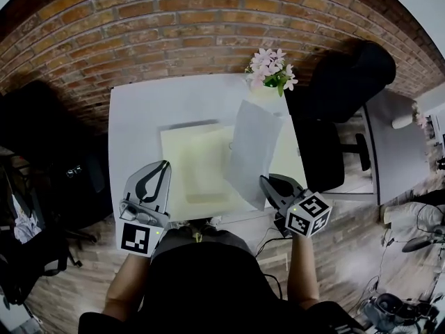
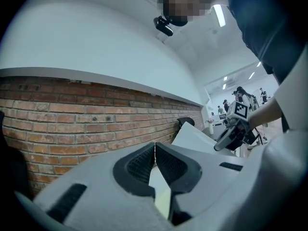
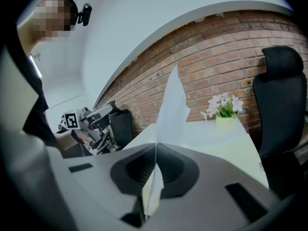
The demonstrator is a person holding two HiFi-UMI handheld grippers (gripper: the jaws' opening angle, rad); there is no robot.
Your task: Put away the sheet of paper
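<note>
The white sheet of paper (image 1: 252, 148) stands tilted above the table's right half, its lower corner pinched in my right gripper (image 1: 267, 182), which is shut on it. In the right gripper view the sheet (image 3: 173, 105) rises straight up from the closed jaws of that gripper (image 3: 156, 147). A pale yellow folder (image 1: 195, 165) lies flat on the white table (image 1: 139, 110), partly under the sheet. My left gripper (image 1: 164, 167) hovers over the folder's near left corner, shut with nothing in it. In the left gripper view its jaws (image 2: 155, 146) meet, and the sheet (image 2: 197, 138) shows beyond.
A vase of pink flowers (image 1: 271, 67) stands at the table's far right corner, close behind the sheet. A black office chair (image 1: 348, 82) is beside the table on the right. A brick wall (image 1: 174, 19) runs behind, and dark chairs sit at the left.
</note>
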